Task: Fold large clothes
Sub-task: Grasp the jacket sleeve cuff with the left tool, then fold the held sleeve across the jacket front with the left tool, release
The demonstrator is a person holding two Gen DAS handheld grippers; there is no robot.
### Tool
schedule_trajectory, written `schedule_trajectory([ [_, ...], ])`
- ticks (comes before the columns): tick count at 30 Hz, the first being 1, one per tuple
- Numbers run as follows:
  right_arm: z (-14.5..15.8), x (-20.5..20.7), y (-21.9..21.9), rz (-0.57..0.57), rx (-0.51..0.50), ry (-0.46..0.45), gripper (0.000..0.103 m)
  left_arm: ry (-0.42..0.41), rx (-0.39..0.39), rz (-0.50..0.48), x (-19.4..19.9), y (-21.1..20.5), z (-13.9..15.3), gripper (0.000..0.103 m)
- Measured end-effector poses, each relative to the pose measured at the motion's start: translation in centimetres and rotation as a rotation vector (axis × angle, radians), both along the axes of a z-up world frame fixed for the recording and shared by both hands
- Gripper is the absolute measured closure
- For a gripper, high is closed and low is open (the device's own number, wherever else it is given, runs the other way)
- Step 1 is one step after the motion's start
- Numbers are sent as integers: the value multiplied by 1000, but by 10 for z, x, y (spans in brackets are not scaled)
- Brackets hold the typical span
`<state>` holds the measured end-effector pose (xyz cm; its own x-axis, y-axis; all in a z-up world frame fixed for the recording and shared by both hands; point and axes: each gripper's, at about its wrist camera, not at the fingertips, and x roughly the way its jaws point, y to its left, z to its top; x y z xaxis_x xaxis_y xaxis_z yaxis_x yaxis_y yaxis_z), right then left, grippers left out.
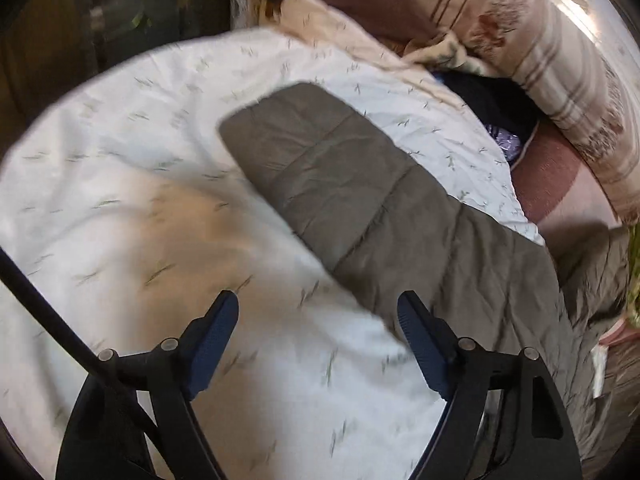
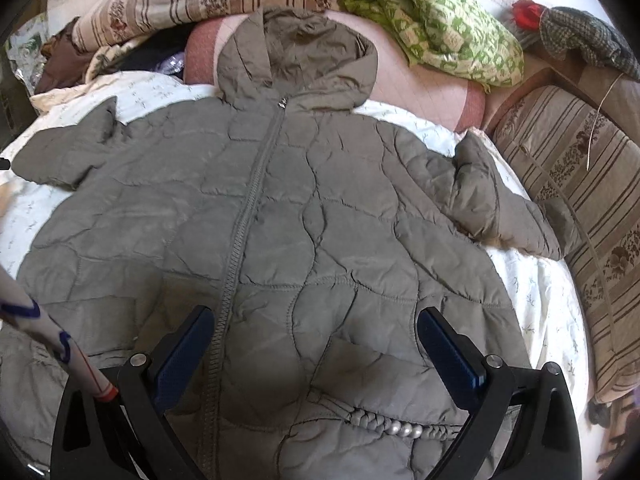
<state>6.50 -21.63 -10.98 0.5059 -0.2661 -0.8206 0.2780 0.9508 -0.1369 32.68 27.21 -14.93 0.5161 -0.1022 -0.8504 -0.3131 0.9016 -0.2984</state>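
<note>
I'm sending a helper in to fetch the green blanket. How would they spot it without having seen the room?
Start at the olive hooded jacket spread flat on the white sheet. Look past its hood to the bedding heaped along the far edge. The blanket is the crumpled one to the right of the hood, the only bright green-and-cream print among brown-striped covers.

Left wrist view: I looked steeply down along the jaws, close above the white bedsheet (image 1: 120,184), facing one sleeve of the quilted jacket (image 1: 332,176). Right wrist view: I looked down the jaws, near, over the jacket front toward the hood (image 2: 304,56). Shared: jacket, sheet, striped cushion (image 1: 560,80).
</note>
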Motion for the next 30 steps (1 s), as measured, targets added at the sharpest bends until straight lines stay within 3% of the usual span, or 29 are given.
schedule_trajectory([
  [5, -16, 7, -3, -13, 2, 45, 0, 0, -119, 61, 36, 17, -22, 22],
  [10, -27, 10, -7, -24, -11, 69, 0, -10, -157, 103, 62, 29, -24, 22],
  [13, -28, 12, -11, -42, -20, 65, 0, 0, -139, 117, 75, 29, -24, 22],
  [15, -29, 14, -15, -55, -23, 64, 0, 37, -76, 152, 80, 26, -22, 39],
  [17, -29, 15, -17, -64, -18, 63, 0, 94, 12, 177, 82, 21, -17, 76],
  [19, -28, 16, -18, -61, -10, 62, 0, 95, 35, 156, 77, 15, -4, 89],
  [23, -22, 11, -19, -43, 2, 37, 0, 23, 54, 86, 55, -11, 38, 92],
  [26, -16, 3, -21, -45, 13, 6, 0, -42, 21, -5, 35, -43, 72, 93],
  [30, -9, -9, -28, -64, 44, -23, 1, -118, -46, -202, 5, -121, 110, 93],
])
